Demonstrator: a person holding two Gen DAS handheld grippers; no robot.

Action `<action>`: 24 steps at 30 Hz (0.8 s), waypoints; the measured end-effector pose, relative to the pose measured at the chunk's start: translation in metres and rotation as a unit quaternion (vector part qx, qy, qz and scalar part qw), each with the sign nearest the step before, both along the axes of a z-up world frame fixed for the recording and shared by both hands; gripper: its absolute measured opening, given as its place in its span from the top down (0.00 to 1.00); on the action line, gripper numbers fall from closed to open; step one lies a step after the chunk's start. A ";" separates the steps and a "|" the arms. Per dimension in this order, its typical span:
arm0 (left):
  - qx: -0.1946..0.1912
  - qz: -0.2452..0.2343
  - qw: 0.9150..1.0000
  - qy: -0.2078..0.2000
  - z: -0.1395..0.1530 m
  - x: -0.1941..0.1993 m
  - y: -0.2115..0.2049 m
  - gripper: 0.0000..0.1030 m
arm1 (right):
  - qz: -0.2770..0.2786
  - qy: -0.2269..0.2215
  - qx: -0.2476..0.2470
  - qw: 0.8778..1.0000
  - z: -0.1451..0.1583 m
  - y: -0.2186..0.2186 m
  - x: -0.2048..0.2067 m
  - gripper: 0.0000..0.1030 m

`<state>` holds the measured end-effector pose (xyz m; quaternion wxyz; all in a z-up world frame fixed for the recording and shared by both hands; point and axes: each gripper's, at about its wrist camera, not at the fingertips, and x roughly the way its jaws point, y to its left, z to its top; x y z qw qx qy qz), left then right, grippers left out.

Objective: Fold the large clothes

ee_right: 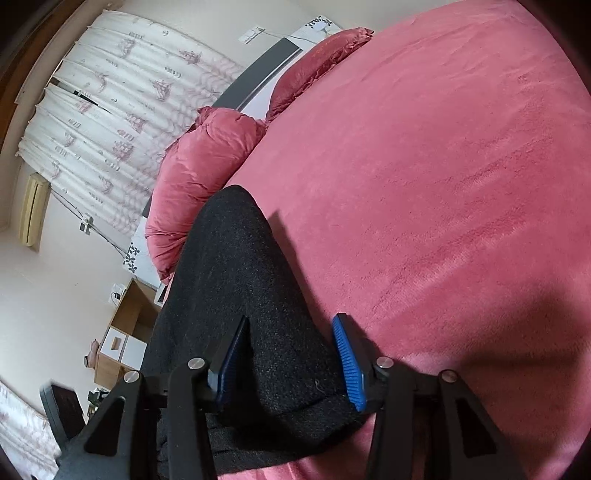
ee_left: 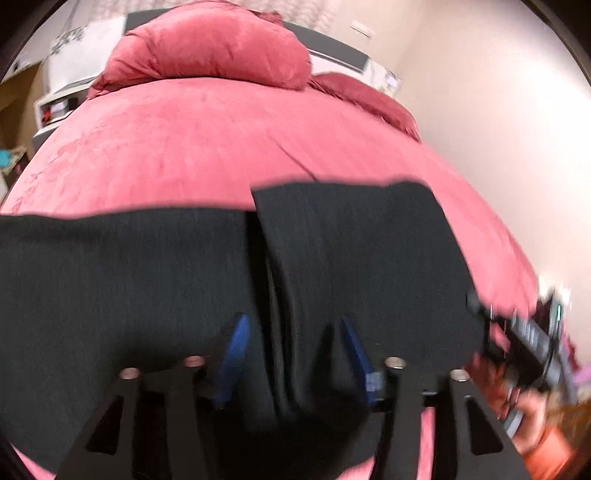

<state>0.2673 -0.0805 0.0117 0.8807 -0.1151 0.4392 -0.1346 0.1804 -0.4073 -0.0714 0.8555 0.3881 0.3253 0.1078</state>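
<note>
- No text, label, brand or number can be read in either view
- The white panel above the pink pillow in the right wrist view bears dark marks, too small and warped to make out
- The white board left of the rolled pink duvet in the left wrist view carries dark print, blurred past reading

The dark garment ran past the left frame edge; motion blur smeared the right gripper and the hand holding it.
</note>
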 end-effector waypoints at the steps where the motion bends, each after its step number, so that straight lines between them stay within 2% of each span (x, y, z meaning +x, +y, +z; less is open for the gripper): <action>1: -0.007 0.014 1.000 0.002 0.002 0.012 0.003 0.34 | 0.000 -0.002 -0.004 1.000 0.001 0.001 0.000 0.54; 2: -0.013 0.022 1.000 0.009 0.002 0.024 0.005 0.31 | 0.000 -0.006 -0.010 1.000 0.004 0.006 0.000 0.54; 7: -0.049 0.048 0.995 0.077 -0.014 0.074 0.010 0.31 | -0.006 -0.032 -0.047 0.998 0.005 0.019 -0.004 0.55; 8: -0.064 0.049 0.993 0.085 -0.017 0.079 0.011 0.33 | -0.006 -0.033 -0.045 0.998 0.005 0.018 -0.004 0.55; 9: -0.073 0.047 0.992 0.091 -0.018 0.081 0.011 0.46 | -0.006 -0.036 -0.041 0.999 0.003 0.017 -0.005 0.55; 10: -0.074 0.036 0.992 0.091 -0.019 0.082 0.008 0.55 | -0.006 -0.040 -0.036 0.999 0.002 0.015 -0.006 0.55; 11: -0.064 0.031 0.994 0.085 -0.019 0.083 -0.002 0.61 | -0.006 -0.043 -0.031 0.999 0.001 0.014 -0.007 0.55; 13: -0.010 0.016 0.999 0.044 -0.008 0.074 -0.013 0.69 | -0.006 -0.047 -0.026 0.999 -0.001 0.013 -0.007 0.55; 14: 0.005 0.009 1.000 0.030 -0.002 0.072 -0.019 0.76 | -0.006 -0.048 -0.025 0.999 -0.001 0.013 -0.007 0.55; 15: 0.019 0.002 1.000 0.008 0.006 0.068 -0.020 0.88 | -0.006 -0.048 -0.026 0.998 -0.001 0.013 -0.008 0.55; 16: 0.025 0.007 1.000 -0.016 0.016 0.064 -0.018 0.89 | -0.005 -0.049 -0.025 0.998 -0.002 0.011 -0.007 0.55; 17: 0.031 0.022 0.999 -0.032 0.023 0.063 -0.014 0.97 | -0.005 -0.050 -0.026 0.998 -0.002 0.012 -0.008 0.55; 18: 0.038 0.036 0.998 -0.039 0.026 0.064 -0.008 0.97 | -0.005 -0.050 -0.026 0.998 -0.002 0.012 -0.008 0.55; 19: 0.048 0.033 0.998 -0.022 0.019 0.071 -0.006 0.97 | -0.005 -0.051 -0.027 0.998 -0.003 0.011 -0.008 0.55; 20: 0.062 0.025 0.998 -0.008 0.013 0.074 -0.008 0.96 | -0.005 -0.052 -0.028 0.998 -0.003 0.012 -0.008 0.55; 21: 0.094 0.006 0.996 -0.002 0.004 0.073 -0.015 0.96 | -0.005 -0.052 -0.029 0.998 -0.003 0.012 -0.008 0.55; 22: 0.110 -0.004 0.994 -0.010 0.001 0.070 -0.019 0.96 | -0.005 -0.051 -0.028 0.998 -0.004 0.012 -0.008 0.55; 24: 0.159 -0.021 0.986 -0.039 -0.003 0.058 -0.031 0.88 | -0.005 -0.052 -0.027 0.998 -0.004 0.012 -0.009 0.55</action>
